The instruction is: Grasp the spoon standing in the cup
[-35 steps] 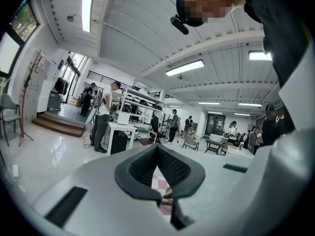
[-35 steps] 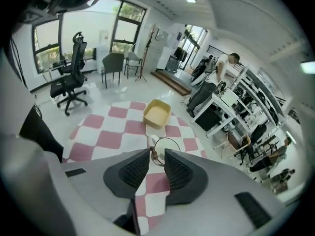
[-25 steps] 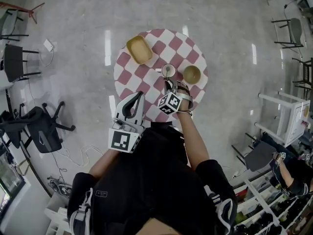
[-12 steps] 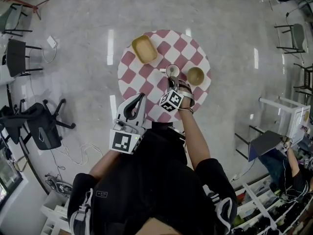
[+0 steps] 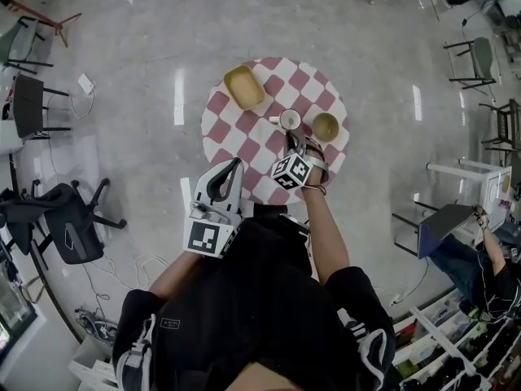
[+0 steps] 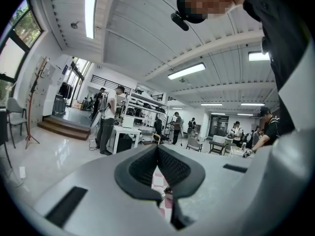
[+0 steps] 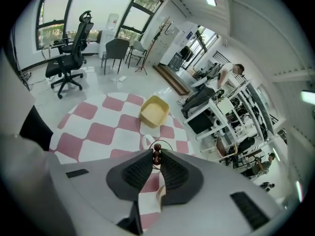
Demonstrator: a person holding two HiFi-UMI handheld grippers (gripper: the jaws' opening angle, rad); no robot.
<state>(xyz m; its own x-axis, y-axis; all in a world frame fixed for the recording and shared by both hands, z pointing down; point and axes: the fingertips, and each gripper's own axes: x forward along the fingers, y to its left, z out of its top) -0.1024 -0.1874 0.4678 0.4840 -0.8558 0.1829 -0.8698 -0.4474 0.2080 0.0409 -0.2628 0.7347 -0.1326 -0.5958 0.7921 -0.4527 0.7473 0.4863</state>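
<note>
— Standing at the near edge of the round table point(image 5: 244, 133) with its red-and-white check cloth, you have both grippers out in front of you, and only one of them is over the cloth.

— That's your right gripper point(image 5: 291, 140). Your left gripper point(image 5: 235, 164) is raised just off the table's near-left edge. Its own view shows the jaws brought together at the tips with nothing between them.

— Next in size on the table is the yellow tray point(image 5: 244, 86), at the far-left edge and well apart from everything else.

— Then the olive bowl point(image 5: 325, 126), right at your right-hand edge. It sits just beside the cup, and I can't tell you whether the two touch.

— The white cup point(image 5: 290, 120) stands upright between the middle of the cloth and that right edge, directly ahead of your right gripper's tips. In the right gripper view its handle points left, towards the tray.

— And the spoon point(image 7: 157, 154) stands in that cup, its dark beaded handle end sticking up above the rim.

— In the right gripper view your jaws are drawn in to a narrow gap, with the beaded end sitting right between the tips. Both pads look pressed against it, one on each side, so you've got the spoon by its top. Below the tips the jaws spread again and checked cloth shows through.
</note>
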